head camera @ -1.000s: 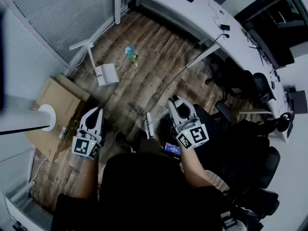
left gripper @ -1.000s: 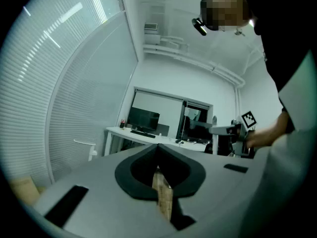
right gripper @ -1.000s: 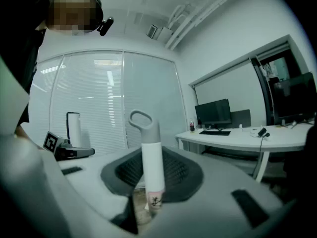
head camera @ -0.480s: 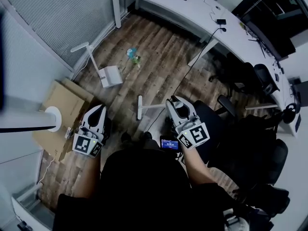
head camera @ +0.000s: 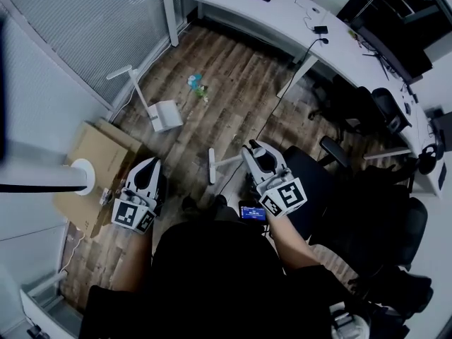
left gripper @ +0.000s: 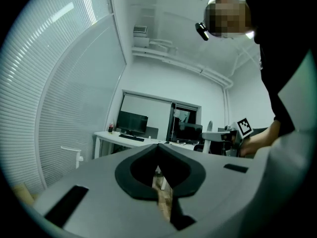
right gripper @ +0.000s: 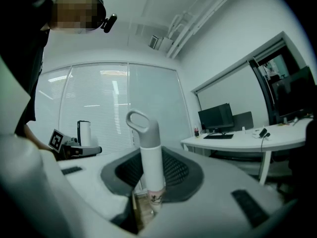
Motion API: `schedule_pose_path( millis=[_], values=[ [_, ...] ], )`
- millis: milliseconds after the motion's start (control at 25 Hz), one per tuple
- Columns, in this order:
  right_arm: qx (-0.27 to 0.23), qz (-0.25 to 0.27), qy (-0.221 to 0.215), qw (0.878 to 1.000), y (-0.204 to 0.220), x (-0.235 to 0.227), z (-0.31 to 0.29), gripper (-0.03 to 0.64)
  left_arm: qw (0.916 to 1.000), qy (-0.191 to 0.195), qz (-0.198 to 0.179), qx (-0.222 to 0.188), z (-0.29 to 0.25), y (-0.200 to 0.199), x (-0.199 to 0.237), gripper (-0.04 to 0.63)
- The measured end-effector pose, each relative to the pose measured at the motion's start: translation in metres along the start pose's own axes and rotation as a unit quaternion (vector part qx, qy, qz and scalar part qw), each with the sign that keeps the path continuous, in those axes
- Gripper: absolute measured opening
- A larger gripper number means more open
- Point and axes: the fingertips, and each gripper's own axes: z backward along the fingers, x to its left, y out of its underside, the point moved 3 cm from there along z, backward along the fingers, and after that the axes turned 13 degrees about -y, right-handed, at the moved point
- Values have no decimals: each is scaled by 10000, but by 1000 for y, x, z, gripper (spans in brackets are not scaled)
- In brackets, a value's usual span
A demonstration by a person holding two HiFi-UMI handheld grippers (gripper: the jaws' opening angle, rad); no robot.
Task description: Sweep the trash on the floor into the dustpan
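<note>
Head view first. The trash (head camera: 197, 85) is a small clump of blue-green and pale scraps on the wood-plank floor (head camera: 240, 83), out ahead of me, between the long white table (head camera: 282, 20) and the dustpan (head camera: 167, 114). The dustpan is a white boxy scoop sitting on the planks near the trash but not touching it. Its long thin white handle slants off toward the blinds.

My right hand-held gripper (head camera: 254, 150) has the broom (head camera: 212, 167), a slim white stick with a short white head low by the planks, well short of the trash. My left hand-held gripper (head camera: 147, 164) is by the edge of a flat brown cardboard sheet (head camera: 92, 157). Dark office chairs (head camera: 374, 111) crowd the right side.

Left gripper view: the left hand-held gripper (left gripper: 158, 152) has its jaws together, with the black pads meeting at the tips and nothing between them. Only a sliver of wood floor shows through the gap lower down. The shell around the pads is smooth matte grey.

Right gripper view: the right hand-held gripper (right gripper: 148, 180) is clamped on the broom handle (right gripper: 148, 148). It's a round, smooth white tube standing upright between the pads, and it ends in an oval hanging loop on top. There's a bit of dark print low down that I can't read. The pads here look black with a fine mesh texture.
</note>
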Motion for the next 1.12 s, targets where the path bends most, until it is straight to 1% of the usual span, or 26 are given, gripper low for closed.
schedule_pose_path(
  millis=[80,280,400,600,840,960,1040,1120],
  values=[
    [45,-28,19,10000,3,0,5,89,9999,-138,-31,5,2,0,-2,-6],
    [46,-1,155,9999,5,-1,18,87,9986,-460,-270,-68,8,-3,-4,-5],
    [28,10,130,9999,5,-1,23,86,9975,-613,-352,-90,11,-2,-5,-6],
    [47,36,226,9997,7,-10,37,86,9962,-741,-438,-134,14,-1,-17,-5],
    [23,61,390,9992,10,-24,56,86,9931,-1089,-373,-221,17,0,-27,-5],
    [35,153,416,9990,9,-30,63,86,9931,-1092,-382,-201,18,3,-33,-5],
    [45,313,335,9989,4,-29,65,84,9938,-1039,-348,-169,18,6,-39,-5],
    [-75,376,228,9990,-4,-28,68,84,9941,-1008,-360,-159,19,8,-46,-5]
  ],
)
